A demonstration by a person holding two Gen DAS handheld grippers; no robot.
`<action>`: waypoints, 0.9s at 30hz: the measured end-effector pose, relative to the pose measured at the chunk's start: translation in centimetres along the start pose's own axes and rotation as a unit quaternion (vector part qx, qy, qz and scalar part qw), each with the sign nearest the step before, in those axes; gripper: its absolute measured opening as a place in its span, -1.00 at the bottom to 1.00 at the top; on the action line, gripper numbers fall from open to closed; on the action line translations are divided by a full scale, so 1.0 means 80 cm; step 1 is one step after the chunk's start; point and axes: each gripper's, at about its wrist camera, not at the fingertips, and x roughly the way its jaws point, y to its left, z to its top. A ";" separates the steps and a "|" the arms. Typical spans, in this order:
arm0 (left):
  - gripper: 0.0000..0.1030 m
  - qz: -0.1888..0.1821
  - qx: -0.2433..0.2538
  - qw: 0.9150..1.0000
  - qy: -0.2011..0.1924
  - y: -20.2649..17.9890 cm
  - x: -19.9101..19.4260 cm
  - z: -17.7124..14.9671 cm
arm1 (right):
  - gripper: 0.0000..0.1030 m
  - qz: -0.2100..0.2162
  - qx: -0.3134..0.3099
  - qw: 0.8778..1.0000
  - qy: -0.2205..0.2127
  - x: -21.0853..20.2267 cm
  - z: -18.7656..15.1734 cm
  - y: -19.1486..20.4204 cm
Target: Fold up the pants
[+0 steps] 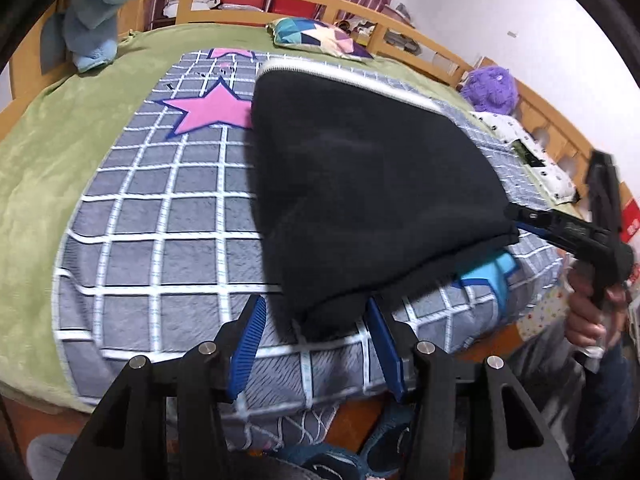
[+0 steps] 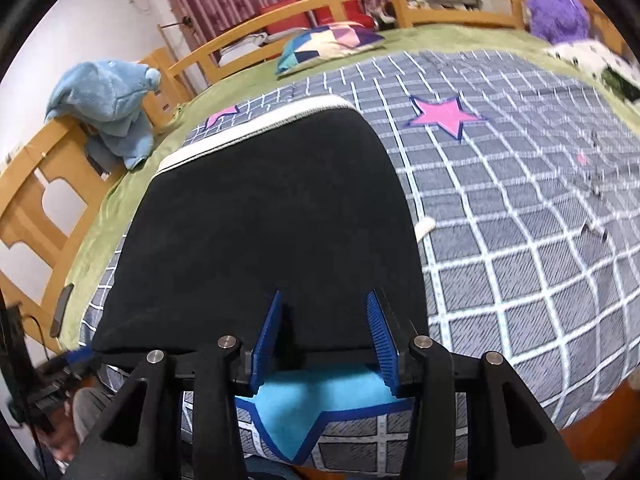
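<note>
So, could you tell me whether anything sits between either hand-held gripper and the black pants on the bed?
Nothing visible does. The near edge of the black pants lies between the open pads of the right hand-held gripper, and a near corner lies between those of the left hand-held gripper, on the checked blanket.

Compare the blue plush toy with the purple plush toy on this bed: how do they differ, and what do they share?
The blue plush toy looks smooth and fleecy; the purple plush toy is shaggy. The blue one slumps over the wooden rail at one end of the bed; the purple one sits at the opposite end. Both are soft toys at the bed's edge.
</note>
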 end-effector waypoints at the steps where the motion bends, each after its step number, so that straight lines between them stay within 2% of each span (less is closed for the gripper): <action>1: -0.03 0.016 -0.007 1.000 0.009 -0.003 0.014 0.000 | -0.14 -0.001 0.000 1.000 0.001 0.000 -0.003 0.001; 2: -0.21 0.023 -0.011 1.000 0.012 -0.005 0.023 0.002 | -0.14 -0.003 -0.002 1.000 0.000 0.001 -0.005 0.002; 3: -0.52 0.016 -0.014 1.000 0.007 -0.006 0.025 0.002 | -0.14 -0.006 -0.005 1.000 0.000 0.005 -0.002 0.001; 4: -0.53 0.007 -0.017 1.000 -0.003 -0.007 0.023 0.005 | -0.14 -0.009 -0.005 1.000 0.002 0.007 -0.004 0.002; 5: -0.64 0.009 -0.016 1.000 -0.018 -0.007 0.017 0.006 | -0.14 -0.010 -0.006 1.000 0.004 0.008 -0.005 0.003; 6: -0.68 0.013 -0.010 0.999 -0.043 -0.008 0.005 0.007 | -0.14 -0.012 -0.007 1.000 0.004 0.008 -0.006 0.003; 7: -0.68 0.027 0.009 0.997 -0.070 -0.010 -0.008 0.006 | -0.14 -0.011 -0.007 1.000 0.004 0.007 -0.008 0.004; 8: -0.68 0.041 0.019 0.996 -0.075 -0.010 -0.013 0.007 | -0.14 -0.008 -0.007 1.000 0.003 0.005 -0.008 0.005; 9: -0.68 0.049 0.022 0.997 -0.064 -0.006 -0.011 0.008 | -0.14 -0.002 -0.005 1.000 0.002 0.003 -0.009 0.005; 11: -0.66 0.025 0.005 0.999 -0.028 0.006 0.000 0.006 | -0.13 0.009 -0.006 1.000 0.007 0.006 -0.014 0.007; 13: -0.60 0.010 0.000 1.000 -0.009 0.012 0.002 0.000 | -0.12 -0.009 -0.023 1.000 0.015 0.014 -0.017 0.011; 17: -0.44 0.001 0.015 0.999 -0.029 0.015 -0.036 -0.007 | -0.12 -0.015 -0.055 0.998 0.018 0.008 -0.011 0.015; 19: -0.34 -0.001 0.012 0.999 -0.046 0.015 -0.054 -0.002 | -0.10 -0.013 -0.053 0.998 -0.003 -0.007 0.000 0.012; 21: -0.28 0.002 0.010 0.998 -0.066 0.010 -0.064 0.013 | 0.01 -0.010 -0.057 0.998 -0.015 -0.011 0.009 0.012; 24: -0.28 -0.011 0.003 0.996 -0.087 0.000 -0.062 0.045 | 0.01 -0.025 -0.067 0.997 -0.019 0.000 0.018 0.016; 27: -0.28 0.008 0.016 0.997 -0.069 -0.019 -0.030 0.058 | 0.01 -0.041 -0.064 0.997 -0.014 0.020 0.016 0.012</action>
